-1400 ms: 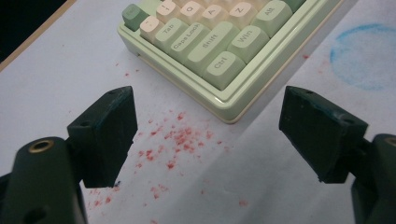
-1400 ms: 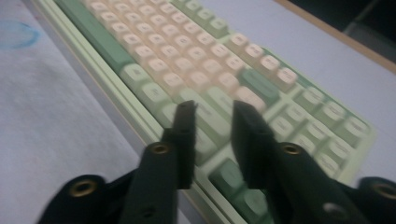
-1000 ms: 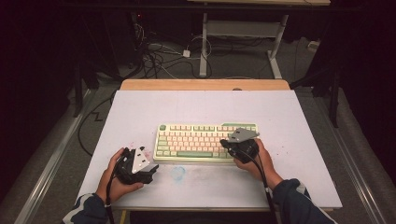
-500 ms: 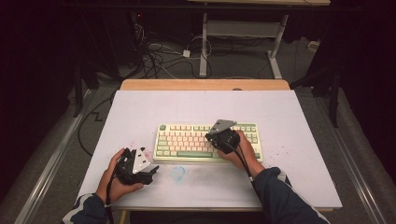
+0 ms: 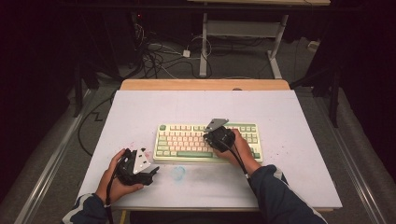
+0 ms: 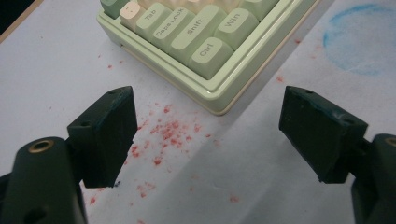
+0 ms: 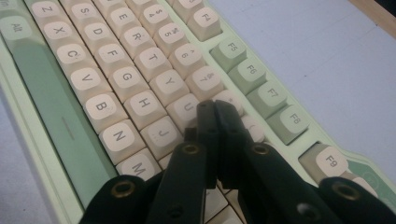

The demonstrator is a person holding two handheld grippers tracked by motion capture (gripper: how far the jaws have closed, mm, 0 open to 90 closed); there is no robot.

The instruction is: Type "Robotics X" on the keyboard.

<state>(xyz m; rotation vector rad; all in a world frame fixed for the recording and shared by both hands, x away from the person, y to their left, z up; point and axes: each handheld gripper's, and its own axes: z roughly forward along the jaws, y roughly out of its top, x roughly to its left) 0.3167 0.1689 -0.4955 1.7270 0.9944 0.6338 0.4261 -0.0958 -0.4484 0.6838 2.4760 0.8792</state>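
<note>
- The table (image 5: 140,112) has a pale lilac-white top, with a strip of bare wood along its far edge; the floor beyond it carries tangled cables (image 5: 159,56) and the legs of a white frame (image 5: 238,42).
- The keyboard (image 5: 187,140) is green-bodied with cream and green keys and lies flat about midway between the table's left and right edges, somewhat nearer the near edge than the far one, its long side parallel to the near edge.
- The right gripper (image 5: 215,136) sits over the right-of-centre part of the keyboard, held from the near side by the person's right hand (image 5: 240,149) (a dark sleeve with a pale stripe runs back from it to the near edge). In the right gripper view its jaws are pressed together with nothing between them, and the joined tips (image 7: 215,109) lie at the cream keys just beside the U and J keys; whether they actually press a key I cannot tell.
- The left gripper (image 5: 150,171) rests near the table's near-left corner, just off the keyboard's near-left corner, in the person's left hand (image 5: 116,179). In the left gripper view its jaws stand spread wide and empty over the bare tabletop, with the keyboard's corner (Ctrl, Shift, Caps Lock, Tab) just ahead of them.
- A faint blue ring stain (image 5: 178,172) marks the top just near of the keyboard's front edge, beside the left gripper.
- Small red specks (image 6: 163,133) are scattered on the top between the spread jaws and the keyboard's corner.
</note>
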